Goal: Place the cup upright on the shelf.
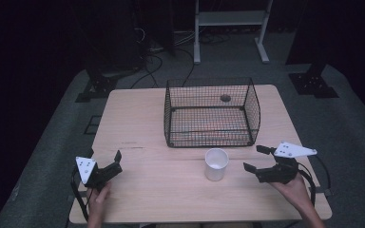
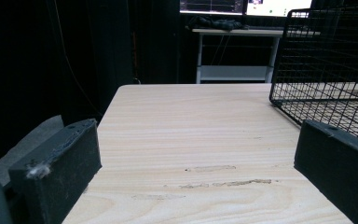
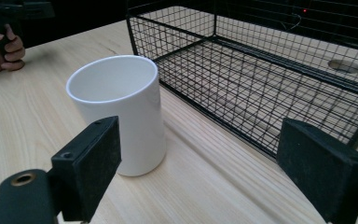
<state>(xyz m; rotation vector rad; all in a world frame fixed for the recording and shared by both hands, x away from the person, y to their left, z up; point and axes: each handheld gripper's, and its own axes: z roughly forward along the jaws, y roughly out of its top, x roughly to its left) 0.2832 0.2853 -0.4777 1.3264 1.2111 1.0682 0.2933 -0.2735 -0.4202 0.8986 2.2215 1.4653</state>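
On the surface (image 1: 138, 190), the wire basket (image 1: 212, 113) stands behind the cup (image 1: 216, 164), near it. Left tongs (image 1: 105, 160) lie left of the cup, right tongs (image 1: 258, 158) just right.

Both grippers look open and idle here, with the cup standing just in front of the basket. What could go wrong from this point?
The white cup stands upright close to the wire basket; a sideways nudge from the open right gripper could tip it or knock it against the mesh. Its smooth, round wall may slip between flat jaws if gripped off-centre. The left gripper, open near the table edge, trails a cable that might snag.
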